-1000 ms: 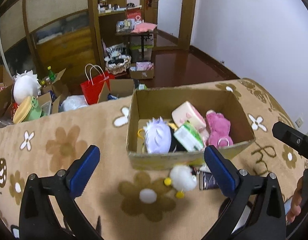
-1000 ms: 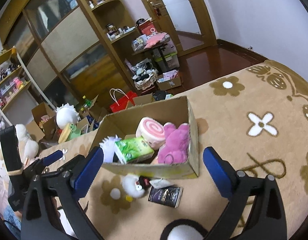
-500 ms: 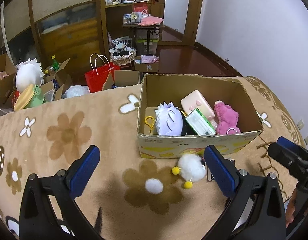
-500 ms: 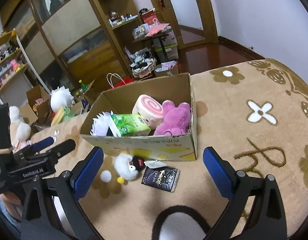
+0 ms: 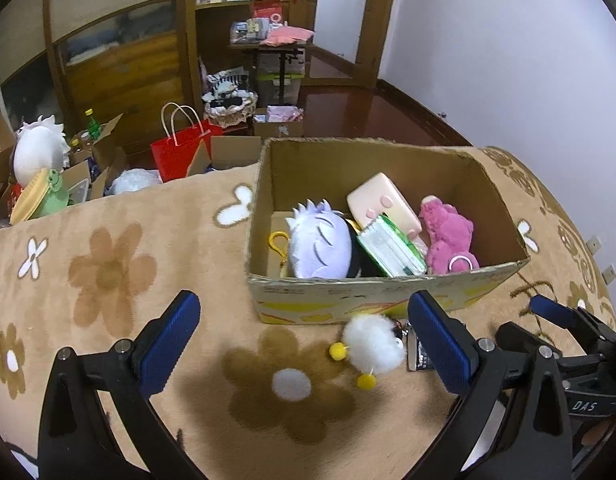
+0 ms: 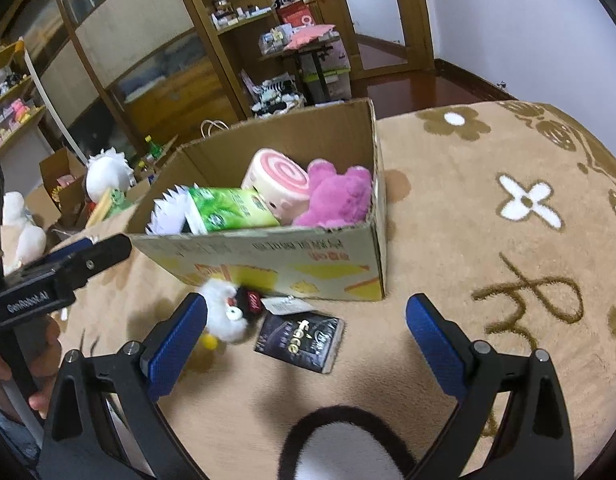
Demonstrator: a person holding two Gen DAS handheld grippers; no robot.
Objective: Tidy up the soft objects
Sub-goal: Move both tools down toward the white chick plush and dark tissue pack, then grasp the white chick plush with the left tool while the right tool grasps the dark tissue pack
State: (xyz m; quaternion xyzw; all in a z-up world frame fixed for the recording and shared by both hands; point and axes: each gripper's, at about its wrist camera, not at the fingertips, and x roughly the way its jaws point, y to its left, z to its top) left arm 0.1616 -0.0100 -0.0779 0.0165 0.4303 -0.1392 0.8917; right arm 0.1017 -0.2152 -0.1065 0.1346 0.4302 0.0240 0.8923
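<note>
Both the left gripper [image 5: 303, 342] and right gripper [image 6: 306, 340] gape wide, holding nothing. A white plush [image 5: 372, 344] lies just before the cardboard box [image 5: 372, 304].

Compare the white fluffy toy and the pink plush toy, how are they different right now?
The white fluffy toy lies outside the cardboard box, on the blanket by its front wall; the pink plush toy sits inside the box. The white one has yellow pom-poms and looks smaller; the pink one is one colour and packed among other items. Neither is held by a gripper.
</note>
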